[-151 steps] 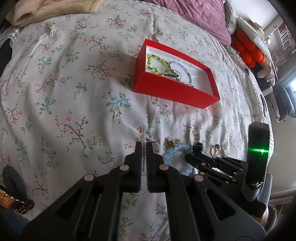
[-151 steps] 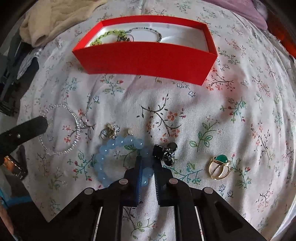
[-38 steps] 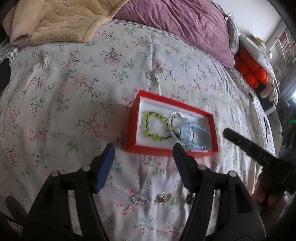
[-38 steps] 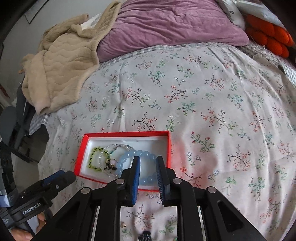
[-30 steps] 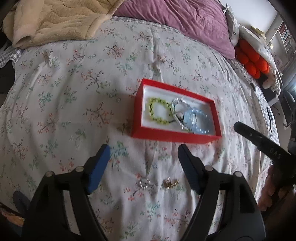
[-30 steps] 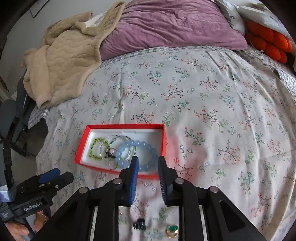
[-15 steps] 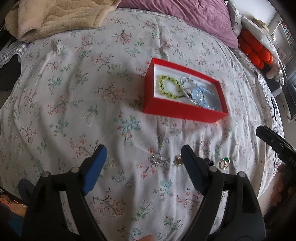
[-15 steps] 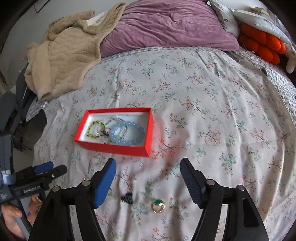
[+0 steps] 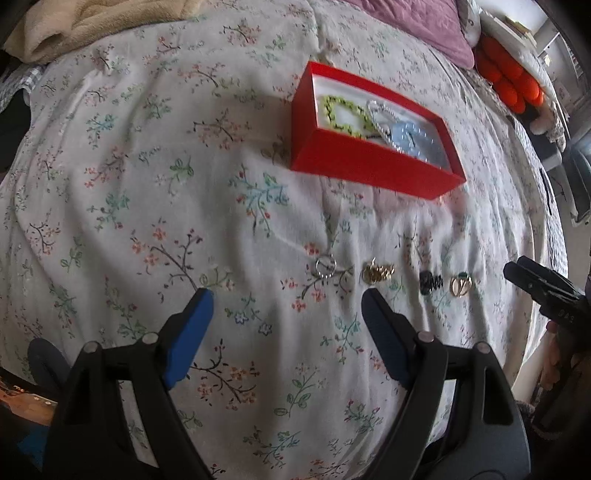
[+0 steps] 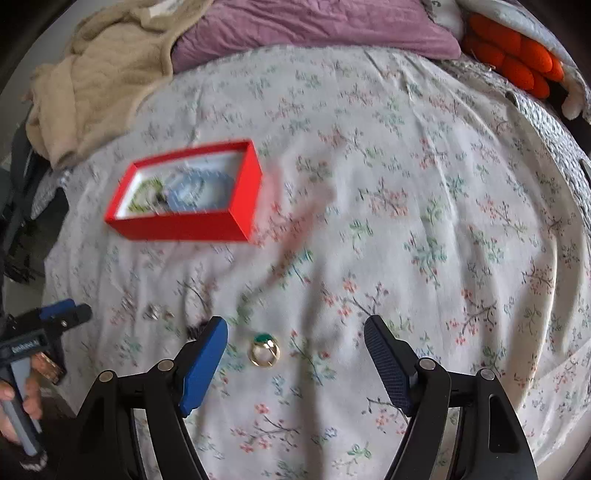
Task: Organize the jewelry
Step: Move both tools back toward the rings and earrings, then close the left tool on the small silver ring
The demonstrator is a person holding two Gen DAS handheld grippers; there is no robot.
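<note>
A red box (image 9: 369, 166) on the flowered bedspread holds a green bracelet (image 9: 343, 114), a silver bracelet (image 9: 384, 122) and a blue bead bracelet (image 9: 417, 142). Nearer lie a silver ring (image 9: 325, 266), a gold piece (image 9: 376, 273), a black clip (image 9: 430, 282) and a gold ring with a green stone (image 9: 460, 285). My left gripper (image 9: 284, 306) hangs open over the bedspread just short of the silver ring. My right gripper (image 10: 295, 332) has its jaws opening and grips nothing; the gold ring (image 10: 264, 349) lies on the bed below the gap, near the left finger.
A beige blanket (image 10: 96, 74) and a purple pillow (image 10: 314, 26) lie at the far end of the bed. Orange cushions (image 10: 517, 62) sit at the far right. The bed's near edge runs just below both grippers, and a hand (image 10: 22, 402) holds the left gripper.
Both grippers drew back from the red box toward the loose pieces by the bed's near edge. The right jaws went from nearly shut to wide apart. The silver and blue bracelets now lie in the box.
</note>
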